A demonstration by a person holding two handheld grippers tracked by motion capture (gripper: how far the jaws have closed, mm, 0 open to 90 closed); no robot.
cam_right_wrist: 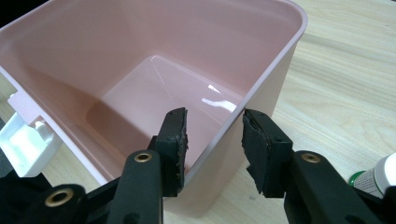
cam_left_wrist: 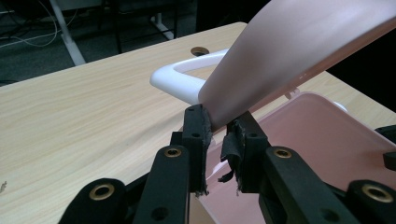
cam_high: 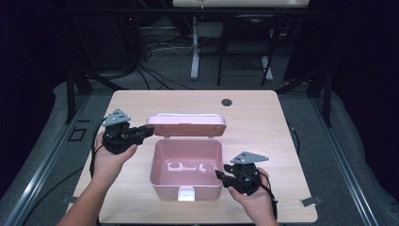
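The pink box [cam_high: 186, 168] stands in the middle of the wooden table [cam_high: 263, 117], its hinged lid [cam_high: 186, 126] raised at the far side and its inside bare, so it sits between the two grippers.

At the left, the left gripper [cam_high: 147, 132] points toward the lid's left end. In the left gripper view its two black jaws rise on either side of the lid's near corner [cam_left_wrist: 280, 51], and both worn pads [cam_left_wrist: 201, 128] press against the pink plastic: the jaws are clamped on the lid's edge. Just beyond the jaws, past the lid, the lid's white handle [cam_left_wrist: 180, 79] curves over the table. Below and to the right of the jaws lies the open hollow of the box.

In the middle, at the box's front wall, a white latch [cam_high: 186, 194] sticks out toward the person.

At the right, the right gripper [cam_high: 220, 176] is at the box's right front corner. In the right gripper view the box's side wall [cam_right_wrist: 261, 88] runs up between the jaws: the left jaw stands inside the box, the right jaw outside over the table. A gap shows between the right pad [cam_right_wrist: 254, 140] and the wall, so the jaws straddle the rim without squeezing it. The latch shows far to the left of these jaws, and a small white bottle with a green band [cam_right_wrist: 380, 176] sits at the right edge.
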